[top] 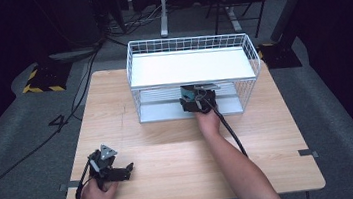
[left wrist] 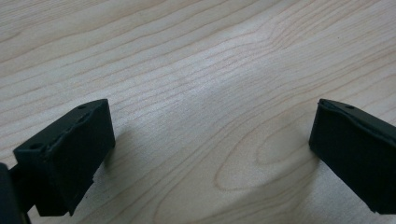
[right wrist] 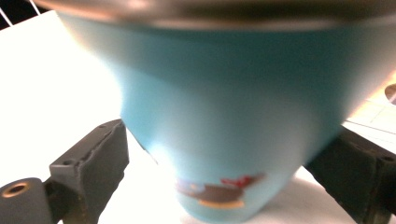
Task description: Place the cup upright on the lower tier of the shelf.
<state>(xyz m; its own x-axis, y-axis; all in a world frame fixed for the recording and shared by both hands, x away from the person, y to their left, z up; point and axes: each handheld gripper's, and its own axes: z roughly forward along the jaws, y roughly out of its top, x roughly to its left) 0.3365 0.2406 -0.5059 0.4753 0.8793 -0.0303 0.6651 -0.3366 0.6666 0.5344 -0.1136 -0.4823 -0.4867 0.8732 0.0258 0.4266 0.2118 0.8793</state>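
1. The right gripper is in at the lower shelf of the white wire rack, at the far middle of the wooden table, with a light-blue cup between its jaws.
2. In the right gripper view the jaws flank the cup's narrow lower part on both sides; the right one seems to touch, and there's a sliver of gap at the left, so I'd call it a loose pinch at best, not a firm one.
3. To do this well: keep the cup upright and low, clear of the upper shelf's edge.
4. Watch the taper, since that body widens upward and could slip down through a light grip.
5. The left gripper rests near-left on the table, jaws spread wide over bare wood in the left gripper view. Leave it parked there.
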